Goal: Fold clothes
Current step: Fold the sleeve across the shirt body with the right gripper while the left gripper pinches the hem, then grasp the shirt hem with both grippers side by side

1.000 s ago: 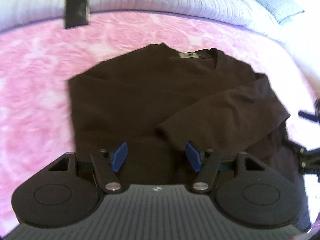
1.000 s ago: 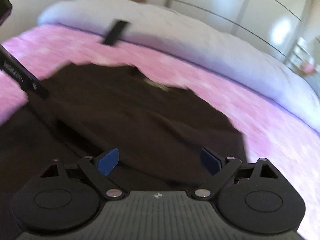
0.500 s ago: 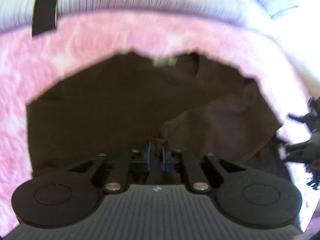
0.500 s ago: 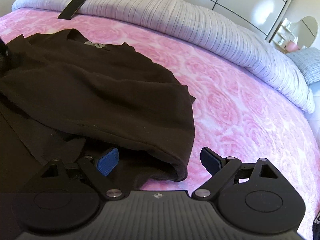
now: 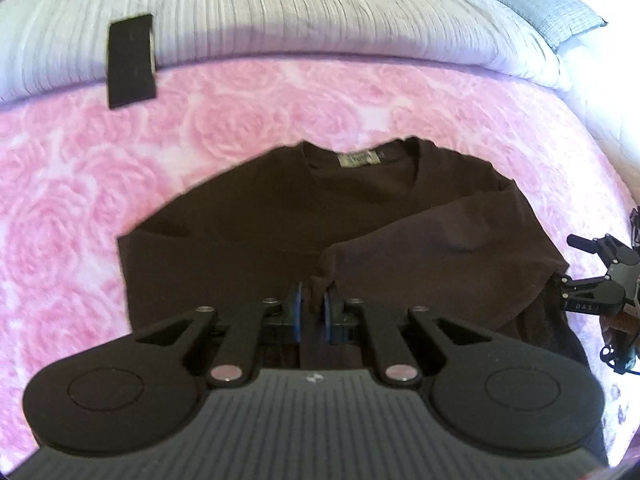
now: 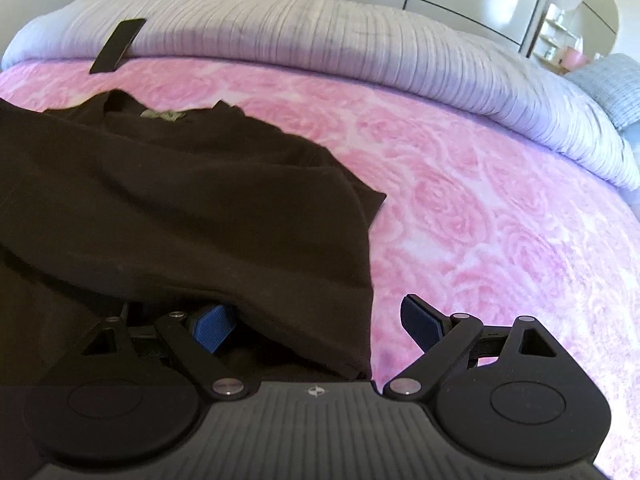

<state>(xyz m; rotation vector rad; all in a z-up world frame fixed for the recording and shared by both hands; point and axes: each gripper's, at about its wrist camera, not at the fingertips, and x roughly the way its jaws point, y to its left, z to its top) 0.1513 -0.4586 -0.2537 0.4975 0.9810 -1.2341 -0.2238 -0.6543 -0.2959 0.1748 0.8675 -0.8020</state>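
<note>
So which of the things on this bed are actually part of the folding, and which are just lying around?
Part of the job:
- dark brown sweater, sleeve folded across it
- left tool, shut on a pinch of the sweater
- right tool, open at the sweater's side edge

Just lying about:
- black phone-like slab against the white duvet
- grey pillow
- pink rose blanket underneath

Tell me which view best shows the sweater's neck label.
The left wrist view: the neck label faces the camera, pale against the brown sweater. The right wrist view shows it too, but smaller, oblique and dim.
</note>
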